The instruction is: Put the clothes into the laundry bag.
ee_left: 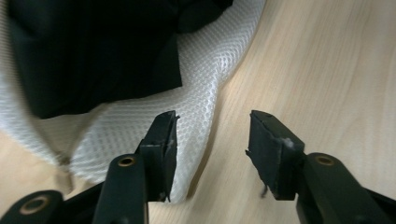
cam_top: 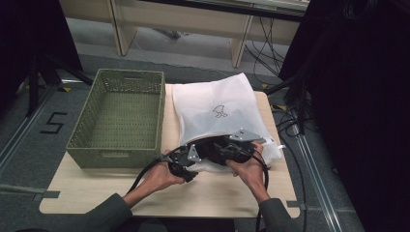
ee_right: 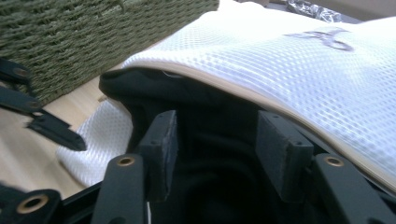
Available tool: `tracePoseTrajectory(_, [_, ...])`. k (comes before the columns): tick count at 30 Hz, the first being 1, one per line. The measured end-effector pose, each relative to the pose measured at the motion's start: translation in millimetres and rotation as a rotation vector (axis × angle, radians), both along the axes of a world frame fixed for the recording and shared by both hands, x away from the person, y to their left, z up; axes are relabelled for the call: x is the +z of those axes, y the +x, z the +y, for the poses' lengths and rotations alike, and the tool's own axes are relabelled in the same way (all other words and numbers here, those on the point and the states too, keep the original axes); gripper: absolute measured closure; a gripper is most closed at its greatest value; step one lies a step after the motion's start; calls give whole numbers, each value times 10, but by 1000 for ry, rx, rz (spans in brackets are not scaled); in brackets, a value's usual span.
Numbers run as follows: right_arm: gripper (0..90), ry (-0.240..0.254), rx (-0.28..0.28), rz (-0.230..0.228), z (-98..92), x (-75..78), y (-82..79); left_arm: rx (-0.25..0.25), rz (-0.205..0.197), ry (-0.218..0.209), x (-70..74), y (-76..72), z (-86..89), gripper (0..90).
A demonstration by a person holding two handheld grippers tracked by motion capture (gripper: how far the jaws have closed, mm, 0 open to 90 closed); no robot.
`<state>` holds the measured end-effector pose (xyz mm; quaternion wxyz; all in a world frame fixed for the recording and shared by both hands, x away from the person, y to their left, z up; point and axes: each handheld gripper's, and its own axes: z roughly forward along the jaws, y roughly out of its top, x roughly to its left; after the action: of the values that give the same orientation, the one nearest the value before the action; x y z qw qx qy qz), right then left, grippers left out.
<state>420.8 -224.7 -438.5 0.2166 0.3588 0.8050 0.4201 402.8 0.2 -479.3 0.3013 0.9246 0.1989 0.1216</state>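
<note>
A white mesh bag (cam_top: 215,108) with a small dark logo lies on the wooden table (cam_top: 227,193), its mouth toward the person. Black cloth (ee_right: 201,116) fills the bag's mouth under the lifted upper lip (ee_right: 261,60). My right gripper (cam_top: 231,146) is at the mouth; its jaws stand open just inside, over the black cloth (cam_top: 212,147). My left gripper (cam_top: 186,162) sits at the bag's near left corner, open, its jaws astride the lower mesh edge (ee_left: 196,112) on the table. The black cloth (ee_left: 93,51) lies just beyond it.
A green woven basket (cam_top: 118,116) stands empty at the table's left, touching the bag's side. Cables trail from both grippers off the front edge. Dark stands and cables crowd the floor at right. Bare wood lies in front of the hands.
</note>
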Motion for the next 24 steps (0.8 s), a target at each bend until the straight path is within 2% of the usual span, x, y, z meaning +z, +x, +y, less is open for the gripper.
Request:
tracePoseTrajectory(1, [487,16,-24,16,-61,25,-46,10,8,-5,-30,2,-22,490])
tracePoseTrajectory(3, [483,37,-40,-2,-200,61,-80,9,17,-1,-72,19,-65,483])
tracePoseTrajectory(4, [477,50,-65,16,-247,74,-122,8,10,-3,-91,24,-85,481])
tracePoseTrajectory(6, [474,51,-78,-1,-343,72,-155,10,-1,-2,-116,46,-111,480])
tracePoseTrajectory(7, [467,37,-69,-7,-388,68,-152,14,5,-3,-128,61,-118,481])
tracePoseTrajectory(8, [463,47,-97,24,-394,65,-192,22,15,-5,-138,74,-121,487])
tracePoseTrajectory(9, [456,38,-70,-2,-427,47,-166,40,19,-16,-149,86,-123,495])
tracePoseTrajectory(11, [442,45,-95,59,-427,46,-206,35,23,-12,-163,122,-128,532])
tracePoseTrajectory(12, [433,46,-91,38,-420,15,-199,36,22,-4,-171,134,-133,545])
tracePoseTrajectory(13, [425,30,-76,52,-426,13,-202,47,31,-17,-188,140,-138,564])
tracePoseTrajectory(14, [412,21,-67,44,-423,-4,-190,39,28,-12,-183,158,-134,597])
tracePoseTrajectory(16, [384,0,-67,85,-390,-29,-214,48,20,-14,-186,176,-139,696])
tracePoseTrajectory(17, [378,-18,-45,82,-393,-47,-200,48,29,-13,-187,183,-136,744])
tracePoseTrajectory(19, [366,-25,-18,85,-376,-94,-192,46,13,-14,-181,177,-131,827])
tracePoseTrajectory(20, [357,-24,-15,96,-359,-115,-201,48,21,-15,-171,168,-132,855])
tracePoseTrajectory(21, [353,-18,-6,112,-343,-134,-202,45,13,-20,-153,150,-130,864])
tracePoseTrajectory(23, [342,-46,31,109,-322,-176,-192,23,3,-22,-103,126,-107,871])
tracePoseTrajectory(24, [334,-37,42,132,-291,-186,-203,20,2,-28,-81,112,-93,873])
